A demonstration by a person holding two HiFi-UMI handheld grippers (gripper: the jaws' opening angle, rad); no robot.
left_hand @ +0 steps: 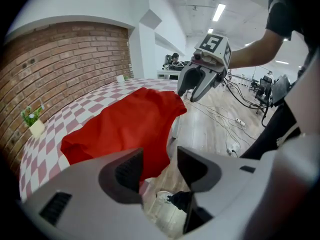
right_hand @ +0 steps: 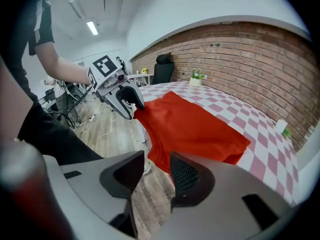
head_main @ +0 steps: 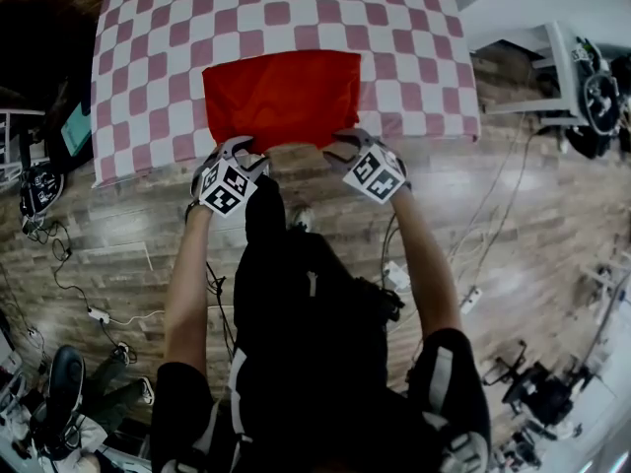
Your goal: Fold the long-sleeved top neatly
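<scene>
The red long-sleeved top (head_main: 284,95) lies folded into a rectangle on the pink-and-white checked table (head_main: 394,47), its near edge hanging over the table's front edge. My left gripper (head_main: 235,150) is at the top's near left corner and my right gripper (head_main: 347,147) at its near right corner. In the left gripper view the jaws (left_hand: 160,166) stand open with only floor between them, and the red top (left_hand: 125,126) lies just beyond. The right gripper view shows the same: open jaws (right_hand: 157,170), with the red top (right_hand: 195,126) ahead. Each view shows the other gripper (left_hand: 196,86) (right_hand: 125,100) at its cloth corner, fingers apart.
A small potted plant (left_hand: 32,120) stands at the table's far end by the brick wall. Cables and a power strip (head_main: 99,315) lie on the wooden floor. A white table (head_main: 552,57) stands to the right. The person's body and legs are close to the table's front edge.
</scene>
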